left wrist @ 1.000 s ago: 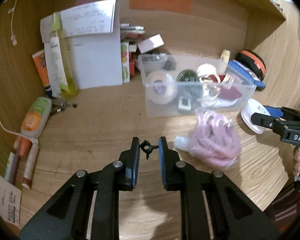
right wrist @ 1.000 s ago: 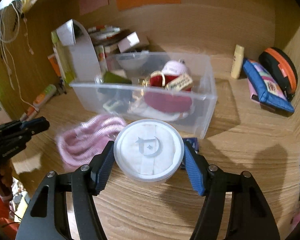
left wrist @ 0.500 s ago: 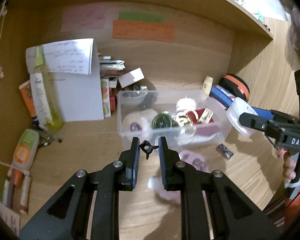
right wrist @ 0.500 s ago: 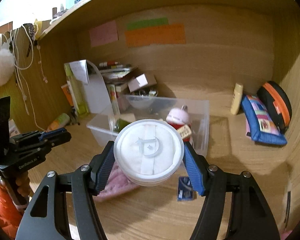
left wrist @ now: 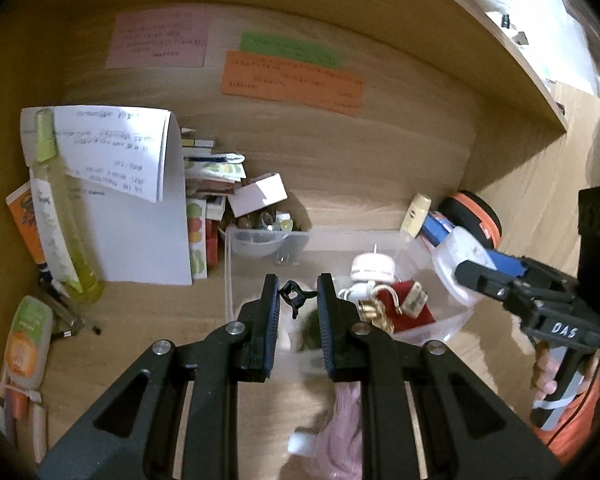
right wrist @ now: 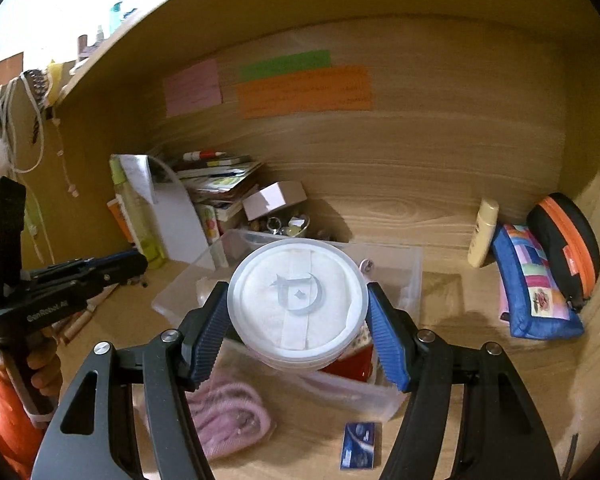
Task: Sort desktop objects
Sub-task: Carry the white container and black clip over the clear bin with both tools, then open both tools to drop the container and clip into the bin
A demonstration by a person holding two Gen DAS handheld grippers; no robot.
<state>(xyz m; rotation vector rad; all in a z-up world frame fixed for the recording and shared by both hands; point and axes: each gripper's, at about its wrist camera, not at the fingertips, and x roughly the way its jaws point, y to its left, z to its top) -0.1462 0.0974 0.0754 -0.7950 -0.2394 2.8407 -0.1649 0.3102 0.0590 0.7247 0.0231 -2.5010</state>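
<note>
Left wrist view: the left hand-held gripper (left wrist: 298, 300) is clamped on a small black clip (left wrist: 293, 300), raised in front of the clear plastic box (left wrist: 236, 264) on the wooden desk (left wrist: 148, 320). Right of the box, the right hand-held gripper (left wrist: 466, 264) carries a white tub. A yellow spray bottle (left wrist: 56, 216) stands left of the box.

Right wrist view: the right hand-held gripper (right wrist: 298, 312) squeezes a round white tub (right wrist: 298, 300) between its blue pads, above the clear plastic box (right wrist: 400, 268). A pink bundle (right wrist: 228, 420) and a small blue card (right wrist: 358, 444) lie in front of the box.

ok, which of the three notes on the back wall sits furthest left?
The pink note; the green note and orange note are stacked to its right.
</note>
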